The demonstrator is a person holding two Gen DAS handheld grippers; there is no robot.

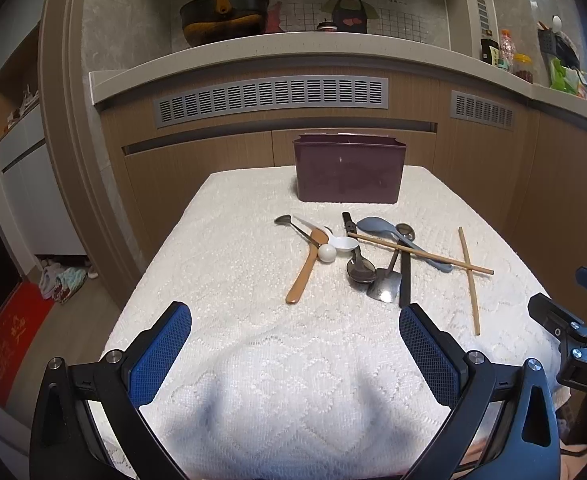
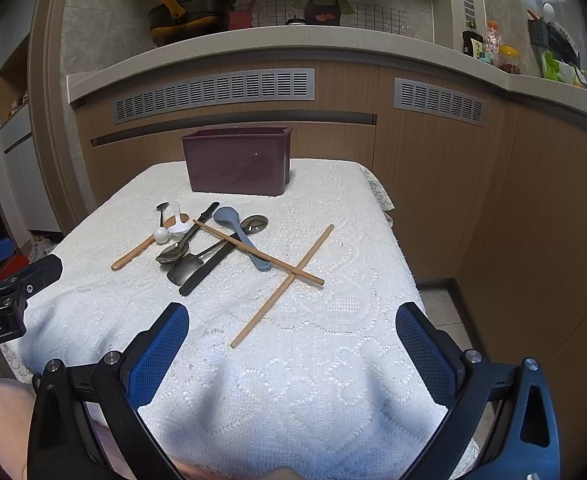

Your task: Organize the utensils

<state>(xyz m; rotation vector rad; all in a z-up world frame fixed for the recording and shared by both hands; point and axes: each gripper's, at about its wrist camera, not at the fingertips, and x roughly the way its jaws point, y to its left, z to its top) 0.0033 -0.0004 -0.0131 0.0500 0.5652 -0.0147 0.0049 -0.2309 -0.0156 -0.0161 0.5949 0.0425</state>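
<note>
Both tools hung over the near edge of the table's white lace cloth (image 1: 233, 264), and nothing had been picked up. The left gripper (image 1: 295, 344) had its blue pads spread wide with only cloth between them; the right gripper (image 2: 293, 344) was just as wide apart and empty.

The utensils lay in a heap at the middle of both views, well short of the dark purple bin (image 1: 349, 172) standing at the far edge of the table, upper centre of the frame. On the left of the heap lay an orange-brown spoon (image 1: 303, 276) with a white spoon (image 1: 343, 245) touching it. Right of those were a dark metal spoon (image 1: 360, 270), a small metal spatula (image 1: 385, 286) and a grey-blue spoon (image 1: 393, 236). One chopstick (image 2: 259, 254) ran across the grey-blue spoon, and the other chopstick (image 2: 281, 288) crossed it near the lower centre of the right wrist view.

To my eye the loose chopstick was the sensible start for the right tool: it sat on the outside of the pile, nearest those pads. I would grip it across its width at a free stretch away from the crossing, then lift straight up so the other stick was not dragged along. The thin stick on soft cloth might roll, so a low, square approach seemed wise.
</note>
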